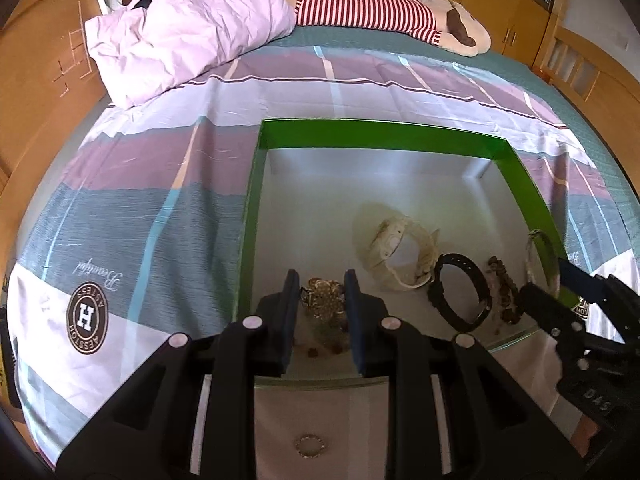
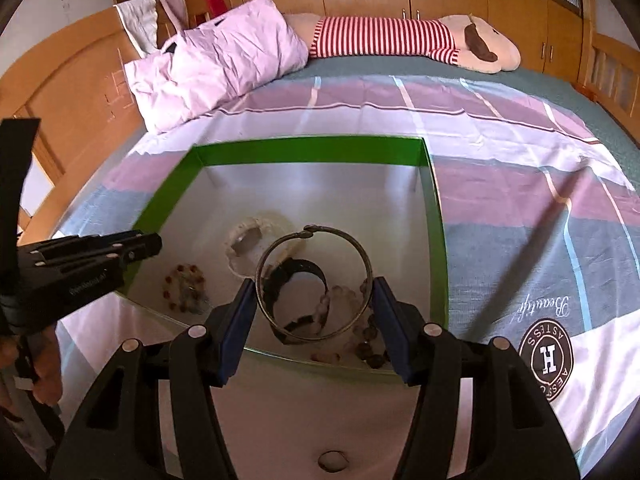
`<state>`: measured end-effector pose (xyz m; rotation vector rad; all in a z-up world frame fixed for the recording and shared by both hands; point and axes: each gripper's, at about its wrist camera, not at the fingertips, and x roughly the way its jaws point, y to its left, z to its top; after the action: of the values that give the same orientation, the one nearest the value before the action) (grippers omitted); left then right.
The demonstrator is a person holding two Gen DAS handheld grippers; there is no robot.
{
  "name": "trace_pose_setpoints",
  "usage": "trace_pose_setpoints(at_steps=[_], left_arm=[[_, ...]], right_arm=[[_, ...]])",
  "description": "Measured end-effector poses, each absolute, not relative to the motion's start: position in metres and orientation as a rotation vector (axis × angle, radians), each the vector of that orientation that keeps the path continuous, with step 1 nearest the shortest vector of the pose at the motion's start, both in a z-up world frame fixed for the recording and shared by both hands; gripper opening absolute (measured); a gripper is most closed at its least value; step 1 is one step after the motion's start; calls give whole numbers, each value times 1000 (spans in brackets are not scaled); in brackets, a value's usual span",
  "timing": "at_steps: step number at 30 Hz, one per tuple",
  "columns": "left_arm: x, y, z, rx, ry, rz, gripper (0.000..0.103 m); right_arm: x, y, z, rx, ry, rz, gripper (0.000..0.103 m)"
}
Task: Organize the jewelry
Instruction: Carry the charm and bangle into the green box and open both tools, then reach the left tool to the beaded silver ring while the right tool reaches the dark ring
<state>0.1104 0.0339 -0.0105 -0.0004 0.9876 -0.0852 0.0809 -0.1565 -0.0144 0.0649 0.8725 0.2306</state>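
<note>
Green box [image 1: 384,130] lying on bed [image 1: 120,200], patchwork sheet, pink pillow [image 1: 188,32] far left, wooden cupboards behind. Left tongs [image 1: 322,300] gripping gold chain [image 1: 324,296]; right tongs [image 2: 314,304] clasping bangle [image 2: 314,280] over box.

A home bedroom.
A bed [image 1: 280,92] with pillow [image 1: 188,36], plush toy [image 2: 400,38], and wooden wardrobes [image 2: 500,8] behind.

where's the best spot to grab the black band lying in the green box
Grip the black ring-shaped band across its near rim, one finger inside the loop and one outside, coming from above. It seems to lie flat on the green-walled box floor, its hollow centre exposed, between white watch and beads.
</note>
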Motion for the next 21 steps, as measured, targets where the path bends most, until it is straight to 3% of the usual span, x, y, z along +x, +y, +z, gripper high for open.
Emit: trace_pose_setpoints(at_steps=[5,7,8,11,17,21], left_arm=[[112,22,-18,5,1002,-125,24],[112,17,-22,18,1002,-137,36],[112,15,-22,20,1002,-140,49],[108,12,-18,26,1002,-159,50],[88,24,1,12,1025,-171,58],[64,37,-5,27,1092,-119,59]], right_arm=[[85,-165,-19,91,889,195,60],[86,-167,-19,106,894,192,61],[86,-168,-19,118,896,199,64],[81,-167,-10,129,883,213,70],[48,-167,11,92,934,314,70],[26,-162,-10,-24,1029,301,70]])
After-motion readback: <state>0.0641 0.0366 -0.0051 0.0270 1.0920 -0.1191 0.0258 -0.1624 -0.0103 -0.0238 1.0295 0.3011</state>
